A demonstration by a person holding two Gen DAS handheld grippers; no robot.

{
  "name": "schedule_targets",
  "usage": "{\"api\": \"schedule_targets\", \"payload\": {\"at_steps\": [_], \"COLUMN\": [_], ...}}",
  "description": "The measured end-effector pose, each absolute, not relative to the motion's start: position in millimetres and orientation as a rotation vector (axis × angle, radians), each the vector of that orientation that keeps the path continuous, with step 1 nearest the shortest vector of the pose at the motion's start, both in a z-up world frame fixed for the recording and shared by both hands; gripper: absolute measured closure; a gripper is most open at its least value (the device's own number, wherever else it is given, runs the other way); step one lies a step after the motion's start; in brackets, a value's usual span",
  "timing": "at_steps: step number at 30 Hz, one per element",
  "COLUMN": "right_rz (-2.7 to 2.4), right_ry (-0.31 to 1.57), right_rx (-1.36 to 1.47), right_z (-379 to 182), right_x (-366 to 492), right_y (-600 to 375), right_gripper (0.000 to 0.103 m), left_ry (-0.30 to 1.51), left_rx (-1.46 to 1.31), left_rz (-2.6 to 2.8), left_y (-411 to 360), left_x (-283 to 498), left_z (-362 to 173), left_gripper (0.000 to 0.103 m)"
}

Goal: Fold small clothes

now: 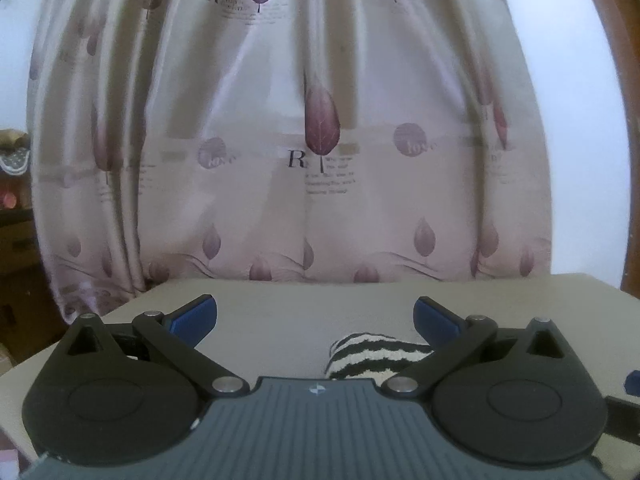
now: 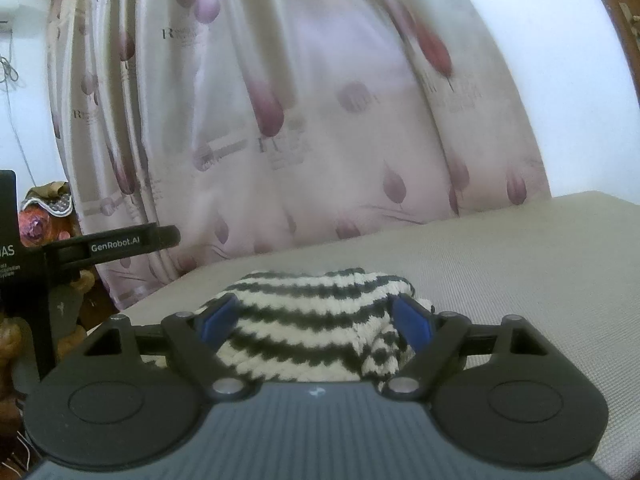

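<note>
A small black-and-white striped knit garment (image 2: 304,320) lies bunched on the beige table (image 2: 520,264). My right gripper (image 2: 316,320) is open, its blue pads on either side of the garment's near part, just above or on it. In the left wrist view only a corner of the garment (image 1: 372,354) shows, low and to the right, partly hidden by the right finger. My left gripper (image 1: 316,318) is open and empty, to the left of the garment. The other gripper's body (image 2: 80,248) shows at the left edge of the right wrist view.
A pale curtain with purple leaf prints (image 1: 304,152) hangs right behind the table's far edge (image 1: 360,280). Dark wooden furniture and clutter (image 2: 44,216) stand at the left. A brown wooden frame (image 1: 624,80) rises at the right.
</note>
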State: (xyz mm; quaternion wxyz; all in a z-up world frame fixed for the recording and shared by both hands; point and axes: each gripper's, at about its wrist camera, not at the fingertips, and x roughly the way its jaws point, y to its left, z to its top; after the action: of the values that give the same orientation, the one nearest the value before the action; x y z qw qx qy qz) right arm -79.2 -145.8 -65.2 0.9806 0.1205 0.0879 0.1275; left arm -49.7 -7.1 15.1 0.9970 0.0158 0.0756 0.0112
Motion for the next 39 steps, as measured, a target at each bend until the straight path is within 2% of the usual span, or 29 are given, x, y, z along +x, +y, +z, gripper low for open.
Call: {"api": "schedule_targets", "payload": {"at_steps": [5,9,33,39], "right_rz": [0.256,0.218,0.174,0.168], "right_ry": [0.164,0.15,0.181,0.182], "right_rx": [0.229,0.187,0.137,0.128], "right_z": [-61,-59,-65,-67], "right_x": [-85,-89,-88,-88], "right_y": [-144,-139,-134,-132], "right_gripper": [0.018,0.012,0.011,0.011], "left_ry": [0.212,0.238,0.306,0.272], "left_rx": [-0.04,-0.052,-0.018,-0.005], "left_rz": [-0.075,-0.108,-0.163,-0.157], "left_y": [1,1,-9,-12], "left_x": [-50,-49,-45,-49], "left_z": [19,16,-5,-14], "left_gripper": [0.0,0.0,0.0,0.0]}}
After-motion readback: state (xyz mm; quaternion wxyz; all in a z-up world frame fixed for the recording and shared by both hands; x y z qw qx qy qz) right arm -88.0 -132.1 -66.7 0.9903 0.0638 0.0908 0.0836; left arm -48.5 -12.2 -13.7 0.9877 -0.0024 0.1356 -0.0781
